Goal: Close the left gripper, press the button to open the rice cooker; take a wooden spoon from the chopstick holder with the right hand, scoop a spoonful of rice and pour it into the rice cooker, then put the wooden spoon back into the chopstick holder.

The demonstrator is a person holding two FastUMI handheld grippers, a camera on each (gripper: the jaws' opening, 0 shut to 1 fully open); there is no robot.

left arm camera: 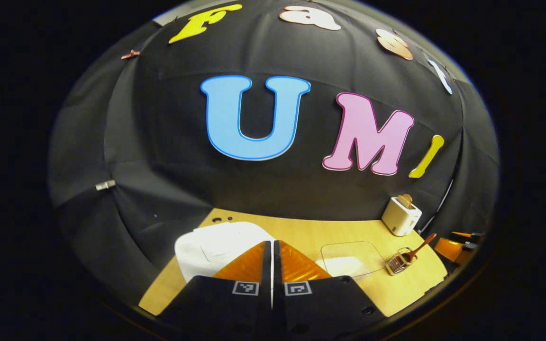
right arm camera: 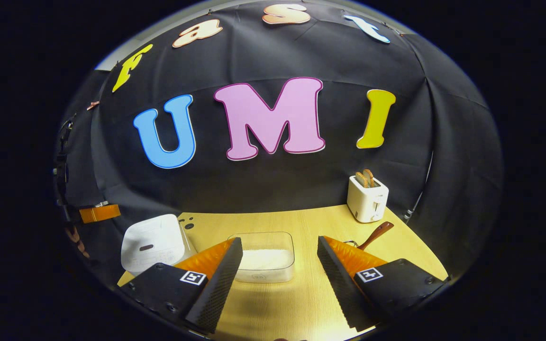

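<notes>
My left gripper (left arm camera: 272, 251) has its two fingers pressed together with nothing between them, and it hangs just above the near edge of the white rice cooker (left arm camera: 221, 248), whose lid is down. I cannot tell whether the tips touch the lid. My right gripper (right arm camera: 280, 263) stands wide apart and empty above the wooden table (right arm camera: 301, 303), framing the clear container of rice (right arm camera: 266, 258) that sits between its fingers and a little farther off. In the right gripper view the rice cooker (right arm camera: 152, 241) lies to the far left of that container, with a small gap between them. The wooden spoon (right arm camera: 372, 235) leans in the chopstick holder (left arm camera: 398, 261), its handle pointing up and to the right, just right of the rice container (left arm camera: 352, 259) and near the white toaster (right arm camera: 368, 199), which stands at the far right against the wall with toast in its slots.
</notes>
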